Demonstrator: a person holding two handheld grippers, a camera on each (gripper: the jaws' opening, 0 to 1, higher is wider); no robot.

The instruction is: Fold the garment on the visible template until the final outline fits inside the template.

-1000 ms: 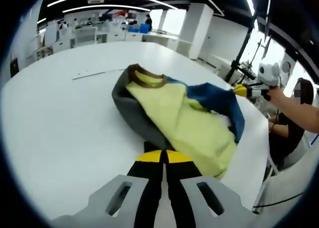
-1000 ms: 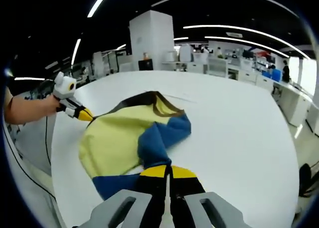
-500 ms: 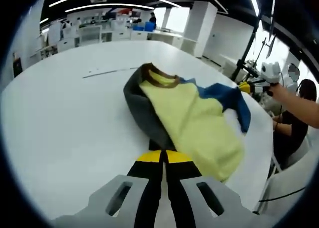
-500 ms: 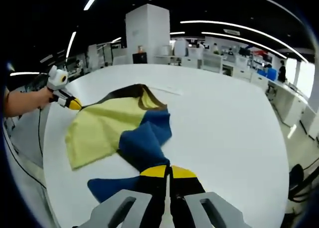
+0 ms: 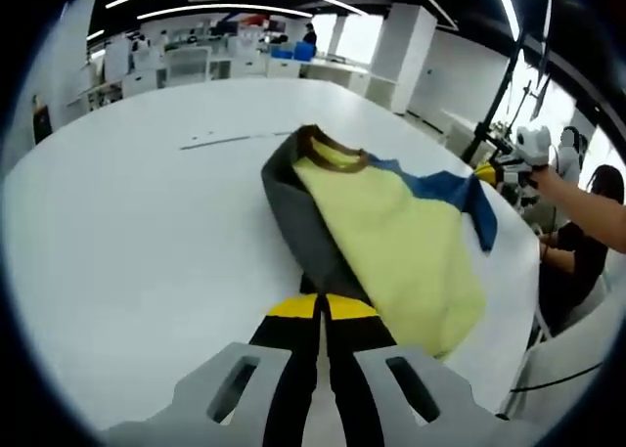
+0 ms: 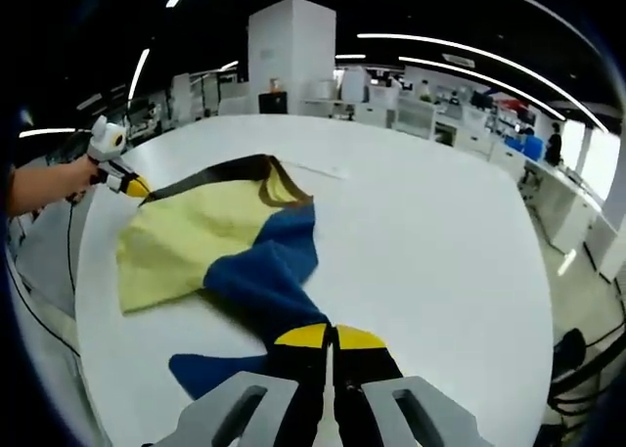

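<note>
A yellow garment (image 5: 391, 237) with a brown collar (image 5: 328, 152), a grey side (image 5: 298, 227) and a blue sleeve (image 5: 445, 188) lies stretched across the white table (image 5: 127, 232). My left gripper (image 5: 321, 305) is shut on the grey edge. In the left gripper view, my right gripper (image 5: 486, 173) holds the blue sleeve at the far right, in a person's hand. In the right gripper view the garment (image 6: 186, 242) runs from my right gripper (image 6: 331, 335), shut on blue cloth (image 6: 264, 281), to the left gripper (image 6: 137, 186) at the far left.
A thin dark line (image 5: 225, 139) marks the table beyond the collar, also seen as a line (image 6: 318, 170) in the right gripper view. The table edge (image 5: 518, 300) runs close behind the garment. A person (image 5: 587, 222) is beside it. Desks and a white pillar (image 6: 289, 56) stand far back.
The two grippers have drawn apart, pulling the garment out flatter. The blue sleeve has unfolded off the yellow front and now lies stretched toward the right gripper.
</note>
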